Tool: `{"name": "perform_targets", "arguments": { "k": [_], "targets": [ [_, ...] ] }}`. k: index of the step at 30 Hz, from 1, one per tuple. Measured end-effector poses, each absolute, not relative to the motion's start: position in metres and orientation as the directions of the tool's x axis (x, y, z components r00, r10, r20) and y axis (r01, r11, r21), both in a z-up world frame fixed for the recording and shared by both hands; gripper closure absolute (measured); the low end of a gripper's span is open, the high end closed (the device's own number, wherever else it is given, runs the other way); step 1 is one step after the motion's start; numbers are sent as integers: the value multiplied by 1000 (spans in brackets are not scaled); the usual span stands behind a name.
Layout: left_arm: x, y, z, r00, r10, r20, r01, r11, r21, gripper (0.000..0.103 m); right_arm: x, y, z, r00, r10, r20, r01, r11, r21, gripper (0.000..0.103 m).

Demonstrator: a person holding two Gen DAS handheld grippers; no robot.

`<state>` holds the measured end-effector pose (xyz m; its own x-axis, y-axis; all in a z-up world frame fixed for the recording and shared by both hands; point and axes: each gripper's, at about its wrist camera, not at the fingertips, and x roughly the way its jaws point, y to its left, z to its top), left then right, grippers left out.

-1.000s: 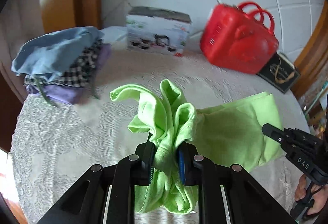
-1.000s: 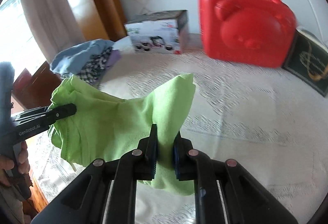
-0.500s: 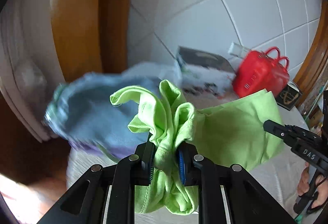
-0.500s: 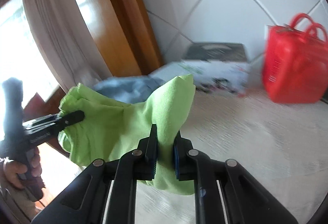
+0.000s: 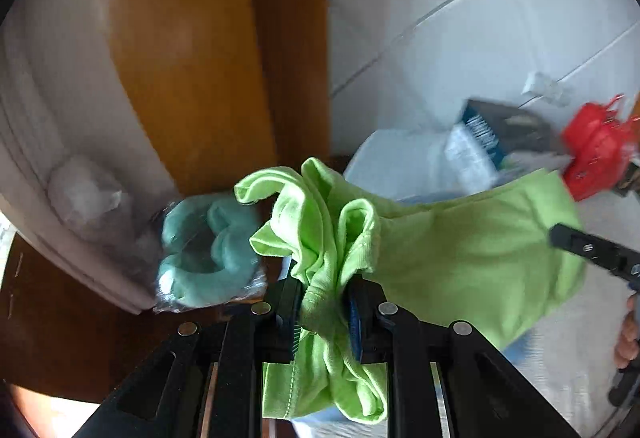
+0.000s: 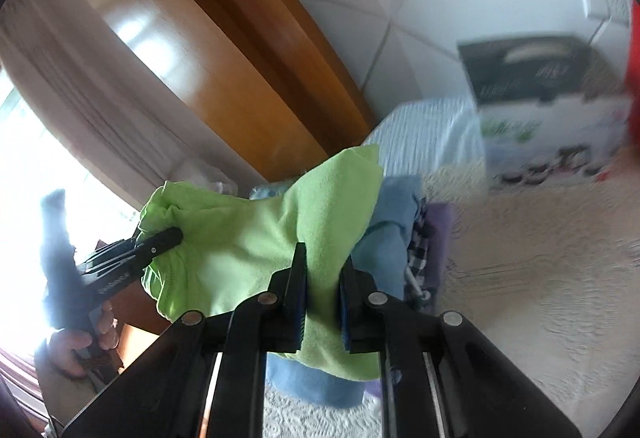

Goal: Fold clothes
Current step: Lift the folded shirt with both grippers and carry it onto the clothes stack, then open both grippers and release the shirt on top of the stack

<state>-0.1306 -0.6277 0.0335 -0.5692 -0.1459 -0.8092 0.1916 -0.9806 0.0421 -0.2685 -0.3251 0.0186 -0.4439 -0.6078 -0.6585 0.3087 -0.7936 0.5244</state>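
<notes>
A lime-green garment hangs folded between my two grippers, off the table. My left gripper is shut on its bunched end. My right gripper is shut on the other end of the green garment. The right gripper's finger shows at the right edge of the left wrist view. The left gripper shows at the left of the right wrist view. A stack of folded clothes, blue on top with checked and purple layers, lies on the table just beyond and below the garment.
A white lace cloth covers the table. A printed cardboard box and a red case stand at the back by the tiled wall. A wooden door frame and a teal packaged item lie to the left.
Both grippers have carried the green garment up and to the left, over the stack of folded clothes. The red case and box have slid to the right of both views.
</notes>
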Motion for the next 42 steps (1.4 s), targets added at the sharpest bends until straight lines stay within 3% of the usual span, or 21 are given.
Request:
{"name": "perform_targets", "arguments": {
  "k": [2, 4, 6, 7, 9, 14, 16, 18, 21, 32, 34, 42],
  "targets": [
    [-140, -640, 7, -538, -167, -826, 213, -975, 59, 79, -279, -336, -12, -422, -553, -719, 266, -833, 485, 76],
    [-148, -645, -18, -494, -183, -850, 223, -972, 79, 66, -284, -342, -41, -391, -492, -778, 222, -871, 439, 40],
    [-149, -644, -31, -475, -208, -855, 236, -966, 104, 41, -286, -341, -59, -377, -464, -802, 178, -885, 429, 24],
    [-147, -643, -34, -474, -226, -851, 246, -962, 119, 36, -286, -338, -60, -380, -467, -798, 167, -884, 438, 19],
    [-141, -646, -32, -478, -233, -847, 267, -957, 112, 20, -285, -335, -57, -385, -464, -798, 159, -885, 438, 16],
    [-110, -647, -8, -534, -158, -831, 270, -963, 10, 10, -262, -333, -25, -439, -421, -794, 209, -907, 365, 15],
    [-99, -637, -5, -482, -153, -863, 260, -965, 26, 10, -247, -330, -14, -459, -413, -787, 227, -911, 345, 4],
    [-84, -627, -2, -465, -152, -872, 262, -965, 28, 10, -229, -326, -5, -480, -408, -776, 241, -913, 331, 0],
    [-61, -606, 9, -493, -188, -850, 262, -963, 61, 10, -212, -323, 1, -488, -391, -780, 254, -919, 302, 0],
    [-33, -538, 18, -533, -139, -835, 252, -968, 0, 10, -161, -319, 0, -477, -341, -810, 292, -931, 220, 0],
    [-33, -532, 18, -515, -175, -839, 265, -963, 38, 10, -158, -318, 2, -478, -330, -814, 294, -933, 206, 0],
    [-33, -539, 16, -497, -142, -856, 304, -953, -18, 10, -148, -325, 10, -500, -285, -818, 322, -938, 130, 0]
  ]
}}
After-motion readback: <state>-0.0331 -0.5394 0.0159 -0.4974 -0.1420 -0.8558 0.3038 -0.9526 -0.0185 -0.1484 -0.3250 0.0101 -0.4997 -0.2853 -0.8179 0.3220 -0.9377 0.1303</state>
